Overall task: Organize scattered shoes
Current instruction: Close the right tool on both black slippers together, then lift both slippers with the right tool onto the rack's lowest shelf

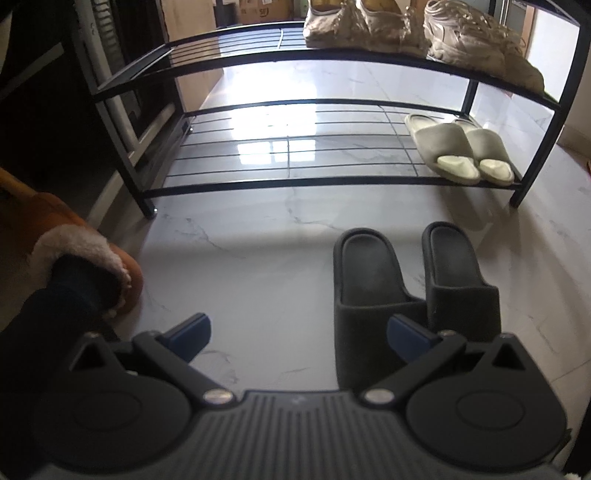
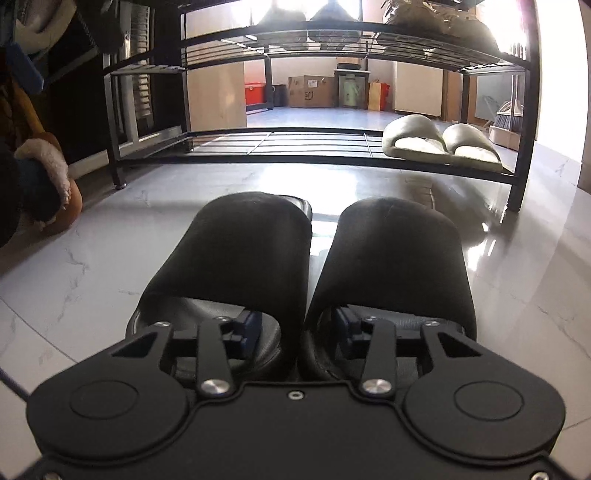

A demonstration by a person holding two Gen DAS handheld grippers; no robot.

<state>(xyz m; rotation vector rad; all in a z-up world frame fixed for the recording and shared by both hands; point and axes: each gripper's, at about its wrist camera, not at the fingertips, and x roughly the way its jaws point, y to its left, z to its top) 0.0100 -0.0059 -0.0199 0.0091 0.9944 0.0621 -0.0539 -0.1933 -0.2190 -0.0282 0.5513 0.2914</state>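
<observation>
right gripper (image 2: 299, 328): one finger inside each black slide, jaws narrow, pinching the two inner strap walls together. Pads pressed on the straps.
left gripper (image 1: 299, 338): jaws wide, nothing between them. Hangs above the marble floor (image 1: 240, 266), its right finger (image 1: 408, 338) overlapping the left slide in view; contact can't be judged.
black slides (image 1: 413, 288): pair side by side on the floor in front of the shoe rack, upright, inner edges touching at the straps in the right wrist view, small gap further along.
shoe rack (image 1: 332, 181): black metal, two wire shelves visible in the left wrist view. Left part of both shelves bare.
pale slides (image 1: 458, 147): pair on the lower shelf, right end, touching each other.
beige sneakers (image 1: 406, 33): top shelf, right half, one pair plus one more shoe (image 1: 480, 48) further right.
fleece-lined brown slipper (image 1: 92, 254): worn on a person's foot, on the floor left of the rack, well apart from the black slides.
background: cardboard boxes (image 2: 312, 90) and a red crate (image 2: 255, 92) seen through the rack, against the far wall.
</observation>
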